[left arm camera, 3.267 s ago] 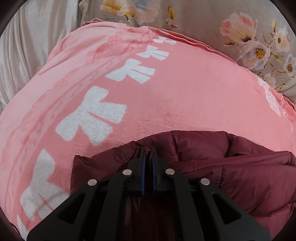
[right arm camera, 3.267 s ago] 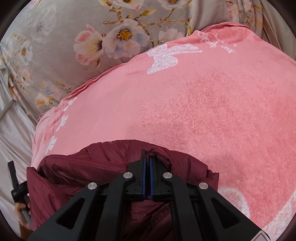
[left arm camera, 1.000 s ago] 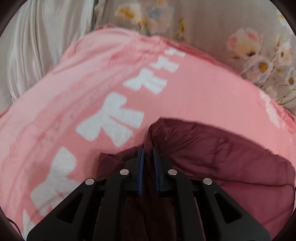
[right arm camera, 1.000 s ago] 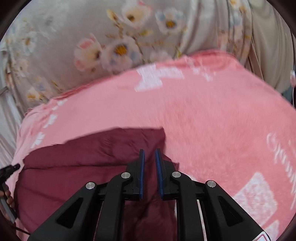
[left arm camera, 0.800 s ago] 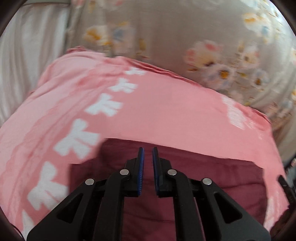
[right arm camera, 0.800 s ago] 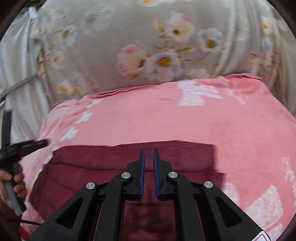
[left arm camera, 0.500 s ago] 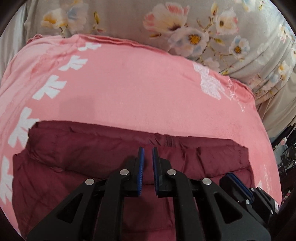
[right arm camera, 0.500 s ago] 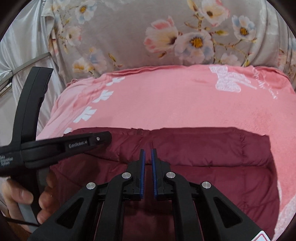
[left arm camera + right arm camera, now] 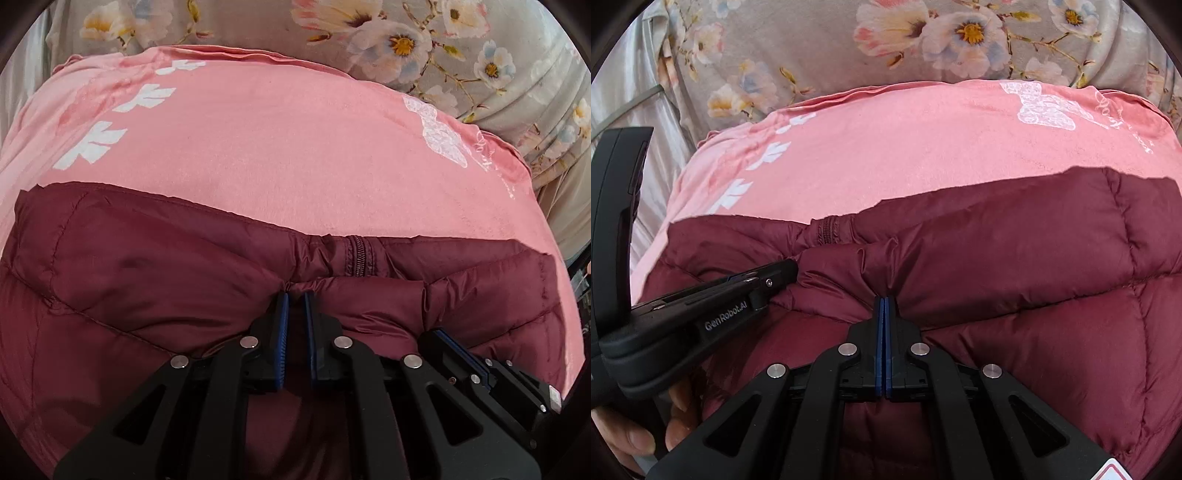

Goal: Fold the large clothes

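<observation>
A dark red quilted jacket (image 9: 147,266) lies spread on a pink blanket (image 9: 277,140), its zipper (image 9: 356,258) near the far edge. My left gripper (image 9: 295,295) sits at the jacket's middle. Its pads stand a narrow slit apart with red fabric in the slit, and creases run to its tips. Just to its right is the right gripper (image 9: 439,334). In the right wrist view the jacket (image 9: 1015,258) bunches into a fold at my right gripper (image 9: 885,299), whose pads are pressed together on it. The left gripper (image 9: 786,271) pokes into the same padded fold from the left.
The pink blanket (image 9: 905,147) has white bow prints and covers a bed. Grey flowered cloth (image 9: 849,44) rises behind it, and pale satin (image 9: 653,122) hangs at the left. A person's hand (image 9: 624,435) holds the left gripper's handle.
Both grippers have swung in from the jacket's outer ends to its middle and come down onto the padded fold. The right jaws have closed. The jacket now lies flat.
</observation>
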Tool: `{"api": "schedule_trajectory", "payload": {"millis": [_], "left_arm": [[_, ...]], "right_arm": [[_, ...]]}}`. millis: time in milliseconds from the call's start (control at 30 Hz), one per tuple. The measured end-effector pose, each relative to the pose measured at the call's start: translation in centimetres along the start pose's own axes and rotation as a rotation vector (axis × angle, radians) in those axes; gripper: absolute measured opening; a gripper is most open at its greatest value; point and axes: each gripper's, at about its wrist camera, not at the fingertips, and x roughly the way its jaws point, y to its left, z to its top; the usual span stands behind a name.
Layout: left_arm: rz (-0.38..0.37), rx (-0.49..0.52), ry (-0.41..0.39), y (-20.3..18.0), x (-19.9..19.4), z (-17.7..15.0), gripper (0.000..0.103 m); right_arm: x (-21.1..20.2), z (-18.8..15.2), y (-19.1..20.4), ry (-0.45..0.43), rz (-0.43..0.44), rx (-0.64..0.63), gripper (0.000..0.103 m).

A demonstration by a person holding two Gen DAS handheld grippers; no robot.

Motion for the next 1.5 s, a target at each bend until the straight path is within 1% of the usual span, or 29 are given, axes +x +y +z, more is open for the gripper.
{"api": "schedule_trajectory", "payload": {"millis": [167, 233, 267, 300, 367, 433, 467, 500, 533, 567, 600, 633, 667, 700, 767, 867, 967, 1067, 1133, 1200, 1333, 1500], "left_arm": [[0.031, 0.019, -0.027, -0.5, 0.3, -0.5, 0.008], [0.036, 0.022, -0.032, -0.6, 0.4, -0.5, 0.008], [0.036, 0.019, -0.037, -0.6, 0.3, -0.5, 0.008], [0.031, 0.010, -0.041, -0.5, 0.1, -0.5, 0.008], [0.020, -0.030, -0.060, 0.3, -1.2, -0.6, 0.009], [0.034, -0.069, -0.126, 2.0, -5.0, -1.3, 0.009], [0.037, -0.071, -0.146, 2.5, -6.2, -1.6, 0.018], [0.045, -0.080, -0.178, 3.6, -8.3, -2.3, 0.027], [0.055, -0.100, -0.200, 4.8, -10.0, -3.0, 0.049], [0.066, -0.132, -0.217, 6.2, -11.4, -3.7, 0.067], [0.076, -0.196, -0.228, 8.3, -13.0, -4.9, 0.071], [0.078, -0.250, -0.224, 10.2, -14.0, -6.0, 0.071], [0.089, -0.294, -0.199, 11.8, -14.5, -6.8, 0.071], [0.104, -0.337, -0.172, 13.3, -14.8, -7.7, 0.071], [0.115, -0.408, -0.146, 15.9, -15.3, -9.3, 0.071], [0.158, -0.449, -0.123, 18.2, -15.9, -11.3, 0.071], [0.161, -0.476, -0.089, 19.8, -15.6, -12.6, 0.071], [0.135, -0.497, -0.059, 20.6, -14.9, -13.7, 0.071], [0.126, -0.494, -0.053, 20.7, -14.6, -14.0, 0.072], [0.132, -0.481, -0.057, 20.5, -14.4, -13.9, 0.073], [0.127, -0.486, -0.065, 20.4, -14.1, -13.7, 0.077], [0.109, -0.486, -0.070, 20.1, -13.3, -12.7, 0.078]], "right_arm": [[0.0, -0.1, 0.2, -0.006, -0.019, -0.018, 0.000], [-0.5, -0.1, 0.1, -0.021, -0.011, -0.014, 0.000], [-1.6, -0.3, 0.2, -0.043, -0.013, -0.012, 0.000], [-2.9, -0.7, 0.2, -0.063, 0.004, -0.013, 0.003], [-6.7, -2.0, 0.9, -0.118, 0.051, -0.050, 0.003], [-9.6, -3.5, 1.6, -0.151, 0.045, -0.094, 0.003], [-11.0, -4.2, 1.8, -0.160, 0.050, -0.107, 0.003], [-12.3, -5.1, 2.0, -0.165, 0.062, -0.111, 0.003], [-13.1, -6.0, 2.0, -0.161, 0.074, -0.104, 0.002], [-13.4, -6.6, 2.1, -0.153, 0.082, -0.099, 0.002], [-13.7, -7.4, 2.3, -0.141, 0.088, -0.089, 0.003], [-13.7, -8.1, 2.6, -0.129, 0.085, -0.082, 0.003], [-13.7, -8.5, 2.9, -0.117, 0.081, -0.082, 0.003], [-13.6, -8.8, 3.2, -0.105, 0.077, -0.084, 0.003], [-13.3, -9.2, 4.0, -0.078, 0.070, -0.081, 0.003], [-12.6, -9.9, 5.1, -0.051, 0.056, -0.086, 0.003], [-11.9, -10.4, 6.0, -0.033, 0.012, -0.100, 0.003], [-11.4, -10.6, 6.2, -0.023, -0.029, -0.111, 0.003], [-11.2, -10.7, 6.4, -0.015, -0.056, -0.120, 0.003], [-11.0, -10.8, 6.7, -0.007, -0.077, -0.131, 0.003], [-10.6, -11.1, 7.1, 0.003, -0.114, -0.158, 0.003], [-10.2, -11.5, 7.3, 0.004, -0.135, -0.180, 0.003]]}}
